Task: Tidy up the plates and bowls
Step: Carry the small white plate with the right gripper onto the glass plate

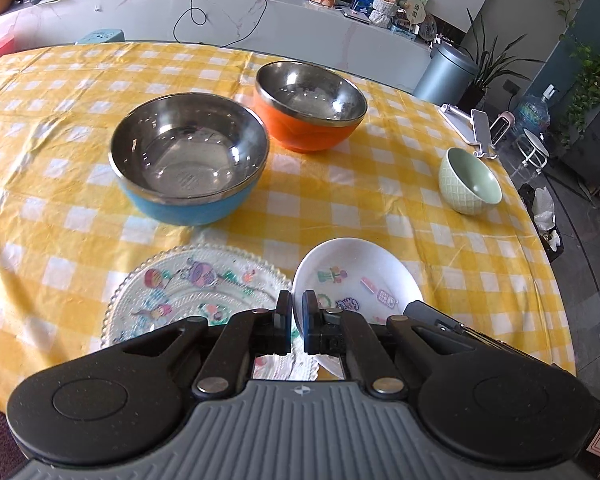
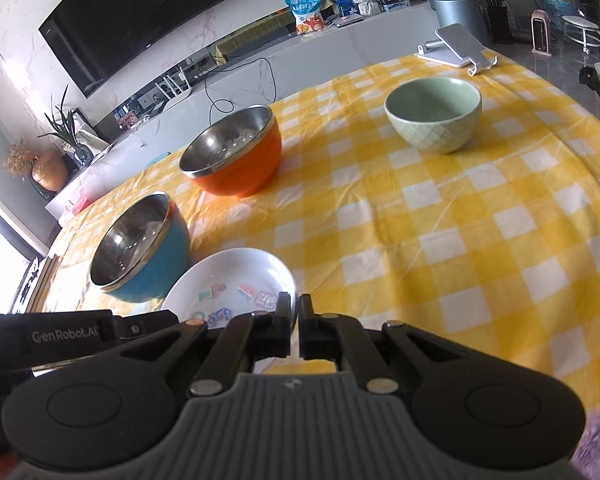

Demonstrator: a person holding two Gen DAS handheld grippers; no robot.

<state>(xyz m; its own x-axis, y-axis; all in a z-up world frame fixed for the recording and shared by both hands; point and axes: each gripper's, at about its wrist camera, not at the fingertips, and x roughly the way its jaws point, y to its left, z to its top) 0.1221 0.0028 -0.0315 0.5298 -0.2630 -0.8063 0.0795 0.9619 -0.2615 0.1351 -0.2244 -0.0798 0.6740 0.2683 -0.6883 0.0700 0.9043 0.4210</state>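
A small white plate (image 1: 352, 272) with cartoon stickers is held off the yellow checked tablecloth (image 1: 340, 184) between both grippers. My left gripper (image 1: 297, 312) is shut on its left rim. My right gripper (image 2: 295, 314) is shut on its right rim; the white plate also shows in the right wrist view (image 2: 228, 280). A clear glass plate (image 1: 188, 292) with a beaded edge lies on the cloth to the left, partly under the white plate. Beyond stand a blue steel-lined bowl (image 1: 188, 160), an orange steel-lined bowl (image 1: 310, 106) and a green ceramic bowl (image 1: 470, 182).
A white phone stand (image 1: 470, 124) sits at the table's far right edge. The table's right edge drops to the floor, where a bin (image 1: 446, 72), plants and a small stool (image 1: 534, 146) stand. A counter runs behind the table.
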